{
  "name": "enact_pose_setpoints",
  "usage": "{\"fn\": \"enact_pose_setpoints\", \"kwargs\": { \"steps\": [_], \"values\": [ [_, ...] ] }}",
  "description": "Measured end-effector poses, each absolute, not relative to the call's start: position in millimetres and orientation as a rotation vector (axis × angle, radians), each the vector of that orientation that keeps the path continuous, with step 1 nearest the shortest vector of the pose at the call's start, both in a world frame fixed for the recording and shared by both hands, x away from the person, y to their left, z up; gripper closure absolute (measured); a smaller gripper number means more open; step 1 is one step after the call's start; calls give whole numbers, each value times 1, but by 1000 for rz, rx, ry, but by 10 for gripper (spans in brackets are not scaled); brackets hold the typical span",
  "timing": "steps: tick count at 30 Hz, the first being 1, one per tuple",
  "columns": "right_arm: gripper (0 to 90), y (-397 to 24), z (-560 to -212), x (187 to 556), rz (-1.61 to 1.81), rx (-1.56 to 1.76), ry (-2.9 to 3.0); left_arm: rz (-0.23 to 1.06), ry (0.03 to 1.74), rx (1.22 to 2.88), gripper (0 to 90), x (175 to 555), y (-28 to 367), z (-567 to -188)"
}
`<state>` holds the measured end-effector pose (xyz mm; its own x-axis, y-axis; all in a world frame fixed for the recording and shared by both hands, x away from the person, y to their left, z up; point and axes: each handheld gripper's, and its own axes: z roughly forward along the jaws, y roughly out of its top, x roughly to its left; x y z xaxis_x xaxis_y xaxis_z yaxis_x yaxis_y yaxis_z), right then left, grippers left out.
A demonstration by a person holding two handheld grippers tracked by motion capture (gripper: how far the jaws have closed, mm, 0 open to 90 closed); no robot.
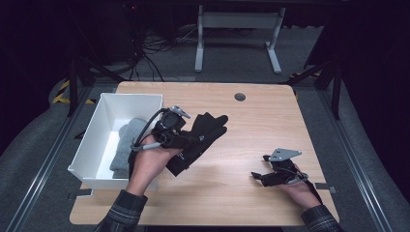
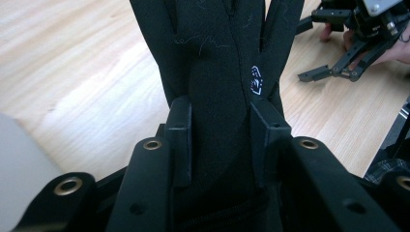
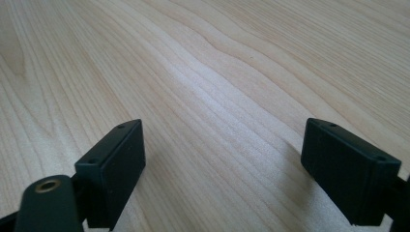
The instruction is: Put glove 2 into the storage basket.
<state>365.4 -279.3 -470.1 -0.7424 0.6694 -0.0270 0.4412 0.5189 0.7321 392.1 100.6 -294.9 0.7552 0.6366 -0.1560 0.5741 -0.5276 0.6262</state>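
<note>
A black glove (image 1: 200, 137) hangs over the table beside the white bin, held by my left gripper (image 1: 180, 140). In the left gripper view both pads (image 2: 180, 130) press on the black glove (image 2: 217, 72), which bears a small white logo; its fingers point away toward the table. A grey glove (image 1: 126, 145) lies inside the white bin (image 1: 96, 130). My right gripper (image 1: 261, 176) rests low over the table at the front right, jaws spread wide. In the right gripper view nothing but bare wood lies between its fingertips (image 3: 118, 162).
The wooden table (image 1: 251, 121) has a round cable grommet (image 1: 240, 96) near its far edge. The white bin stands at the table's left edge. In the left gripper view the right gripper (image 2: 338, 67) shows at the upper right, held by a hand.
</note>
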Motion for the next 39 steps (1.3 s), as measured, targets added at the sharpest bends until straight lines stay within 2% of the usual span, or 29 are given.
{"fn": "enact_pose_setpoints", "kwargs": {
  "steps": [10,19,25,39],
  "values": [
    [163,-279,-470,365,1055,929,2456,239,1054,2191,665,402,156,-265],
    [163,-279,-470,365,1055,929,2456,305,1263,2115,664,407,213,-270],
    [163,-279,-470,365,1056,933,2452,315,1404,2060,663,410,242,-292],
    [163,-279,-470,365,1055,935,2451,301,1573,2125,656,435,243,-364]
  ]
}}
